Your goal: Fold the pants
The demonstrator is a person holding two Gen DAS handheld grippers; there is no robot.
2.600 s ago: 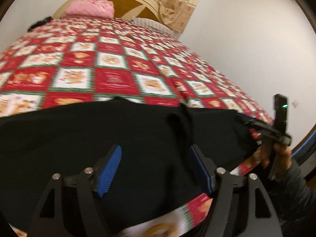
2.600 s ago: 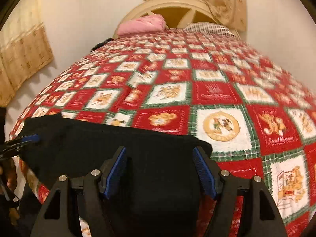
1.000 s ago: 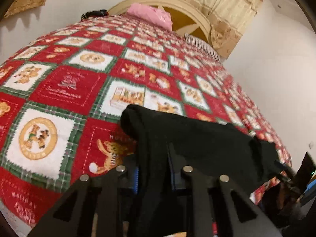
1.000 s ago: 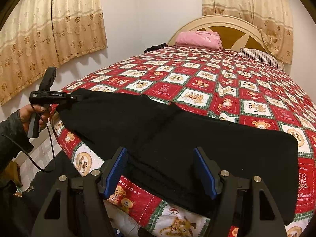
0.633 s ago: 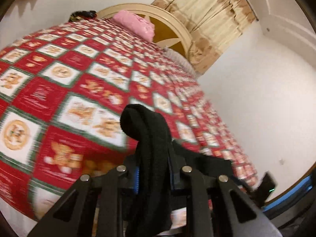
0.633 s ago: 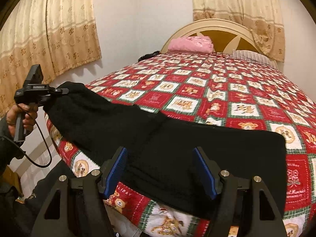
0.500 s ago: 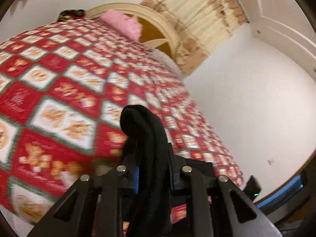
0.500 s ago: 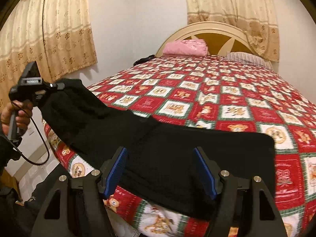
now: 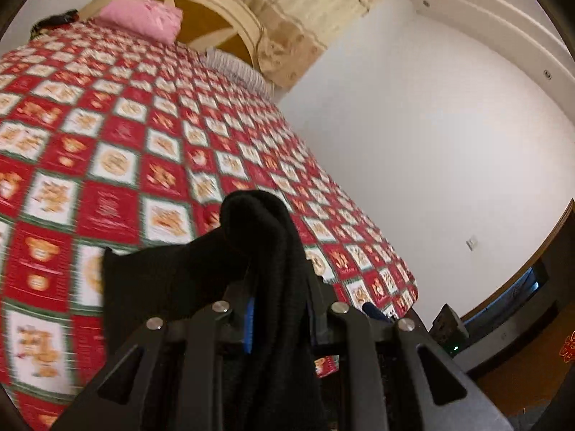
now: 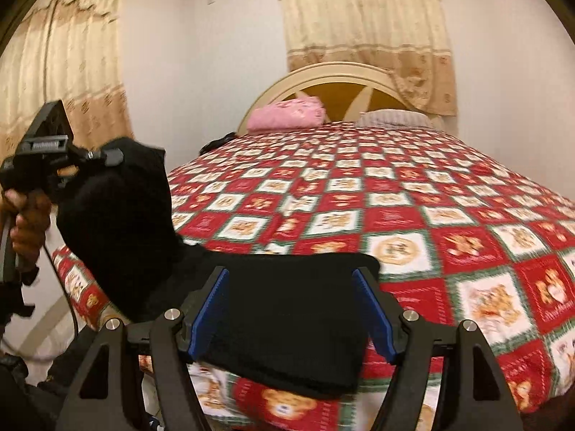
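Black pants lie across the near edge of a bed with a red, white and green teddy-bear quilt. In the right wrist view my left gripper is shut on one end of the pants, which hangs lifted above the bed's left corner; a hand holds its grip. In the left wrist view that bunched black cloth sticks up between the nearly closed fingers of the left gripper. My right gripper is open, its blue pads apart over the flat part of the pants and not pressing on it.
A folded pink cloth and a striped pillow lie at the cream headboard. Beige curtains hang behind and at the left. A white wall runs along the bed's right side. A dark item lies near the pink cloth.
The left gripper has risen and swung toward the right with the pants end in it. That end now hangs in the air, and less of the pants lies flat. The right gripper stays open.
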